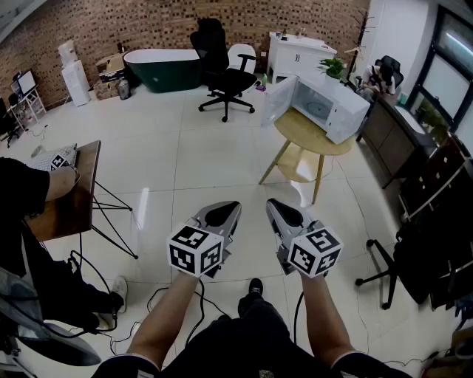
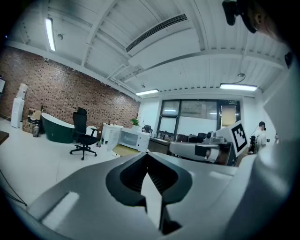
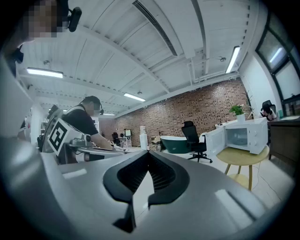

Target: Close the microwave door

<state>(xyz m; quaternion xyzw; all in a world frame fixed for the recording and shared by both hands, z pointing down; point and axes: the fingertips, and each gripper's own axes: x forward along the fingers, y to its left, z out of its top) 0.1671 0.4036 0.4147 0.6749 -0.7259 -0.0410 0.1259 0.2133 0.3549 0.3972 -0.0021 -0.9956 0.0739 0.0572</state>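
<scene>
While the person holds both tools low over the pale tiled floor (image 1: 185, 159), the microwave (image 1: 336, 111) stands well apart from them on a round wooden table (image 1: 299, 127). It sits toward the table's far right edge, with its body reaching past the rim there. Its door (image 1: 279, 100) is swung wide open to the left, out beyond the table's far left edge, and the pale cavity faces the person.

The left gripper (image 1: 230, 208) points forward with its jaws pressed together at the tips and nothing between them; its own view shows the left gripper (image 2: 147, 154) the same way, with the microwave (image 2: 133, 139) small and left of centre. The right gripper (image 1: 275, 205) lies just beside it, apart from it, and is equally closed and empty. From the right gripper (image 3: 148, 153) the microwave (image 3: 244, 135) appears at the right, its door (image 3: 214, 142) standing open.

Beyond the table, a black office chair (image 1: 222, 70) stands near a dark green bathtub (image 1: 162, 68) set along the brick wall (image 1: 148, 22). At the left, a seated person's arm (image 1: 59, 183) rests on a wooden desk (image 1: 77, 199), with a keyboard (image 1: 53, 158) at the desk's far corner
</scene>
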